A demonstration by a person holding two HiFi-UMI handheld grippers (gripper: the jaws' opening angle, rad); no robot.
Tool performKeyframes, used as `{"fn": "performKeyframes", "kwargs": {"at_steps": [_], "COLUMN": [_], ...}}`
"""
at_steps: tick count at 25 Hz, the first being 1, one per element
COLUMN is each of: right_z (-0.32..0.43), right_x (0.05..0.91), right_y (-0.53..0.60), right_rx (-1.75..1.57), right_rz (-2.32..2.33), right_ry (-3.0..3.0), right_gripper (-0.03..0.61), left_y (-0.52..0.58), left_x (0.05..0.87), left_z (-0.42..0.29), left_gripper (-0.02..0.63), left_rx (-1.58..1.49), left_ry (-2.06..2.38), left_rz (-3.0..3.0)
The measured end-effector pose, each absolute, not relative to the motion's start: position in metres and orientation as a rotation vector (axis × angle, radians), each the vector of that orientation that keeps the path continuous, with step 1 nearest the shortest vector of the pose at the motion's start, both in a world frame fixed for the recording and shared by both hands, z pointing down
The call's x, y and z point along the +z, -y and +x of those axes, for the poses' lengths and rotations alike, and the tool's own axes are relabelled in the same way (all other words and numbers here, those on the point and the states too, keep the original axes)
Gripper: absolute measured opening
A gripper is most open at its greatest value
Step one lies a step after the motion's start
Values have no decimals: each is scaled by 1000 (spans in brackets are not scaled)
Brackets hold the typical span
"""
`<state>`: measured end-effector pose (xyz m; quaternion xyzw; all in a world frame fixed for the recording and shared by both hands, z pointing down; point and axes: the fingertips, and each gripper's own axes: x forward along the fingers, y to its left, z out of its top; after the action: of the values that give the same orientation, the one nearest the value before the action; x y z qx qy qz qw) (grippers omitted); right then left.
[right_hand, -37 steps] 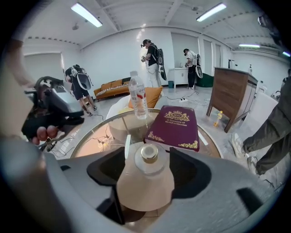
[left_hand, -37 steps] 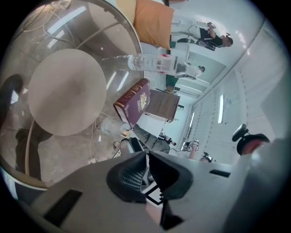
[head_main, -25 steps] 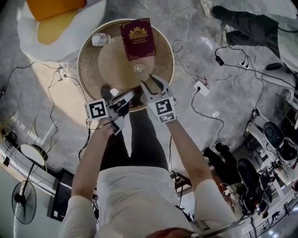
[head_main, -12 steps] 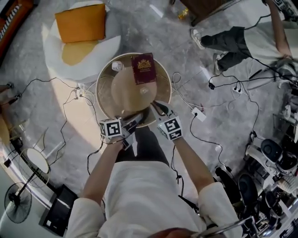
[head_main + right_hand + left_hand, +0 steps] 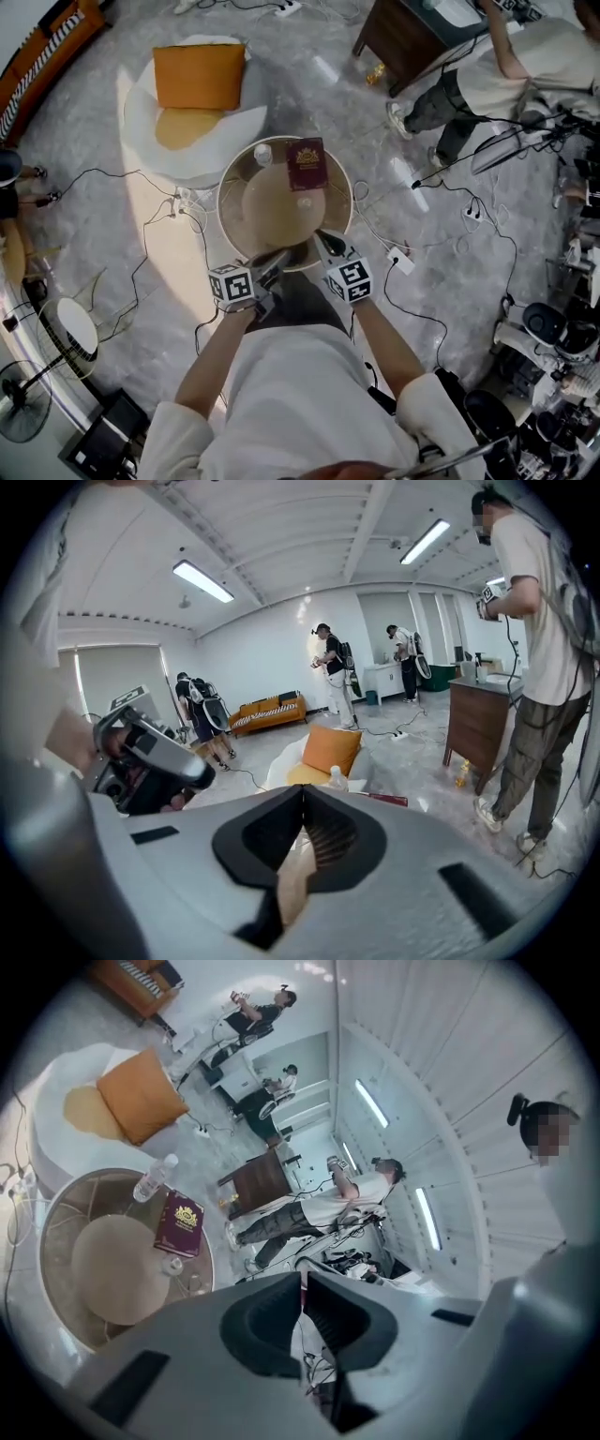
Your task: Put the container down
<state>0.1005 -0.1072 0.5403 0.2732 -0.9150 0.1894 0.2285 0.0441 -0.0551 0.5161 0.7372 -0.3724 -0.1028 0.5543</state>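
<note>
Left claw [image 5: 303,1288], right claw [image 5: 303,803] shut, crested book [image 5: 307,164]

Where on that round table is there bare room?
The beige centre disc and the table's left rim are bare. The far edge holds a water bottle and a maroon book; the left hand-held gripper and the right hand-held gripper crowd the near edge.

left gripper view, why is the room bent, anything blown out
Left gripper view: fisheye bends the wall panels and blackens the corners; light strips glare white. Right gripper view: same curve, ceiling light blown out. Head view: sharp, a bright patch on the floor.
</note>
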Motion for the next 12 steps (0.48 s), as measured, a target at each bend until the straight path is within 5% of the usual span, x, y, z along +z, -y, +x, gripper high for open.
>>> {"fn": "performKeyframes", "kwargs": {"at_steps": [12], "right_z": [102], "right_x": [455], "right_y": [-3], "right_rx": [335], "right_rz": [713], "right_ry": [2550], "right_gripper": [-5], "left_y": [-48], "left_x": [432], "left_z": [26], "left_gripper": [25], "left_rx": [-222], "left_ry": [1046], "left_rz": [1970]}}
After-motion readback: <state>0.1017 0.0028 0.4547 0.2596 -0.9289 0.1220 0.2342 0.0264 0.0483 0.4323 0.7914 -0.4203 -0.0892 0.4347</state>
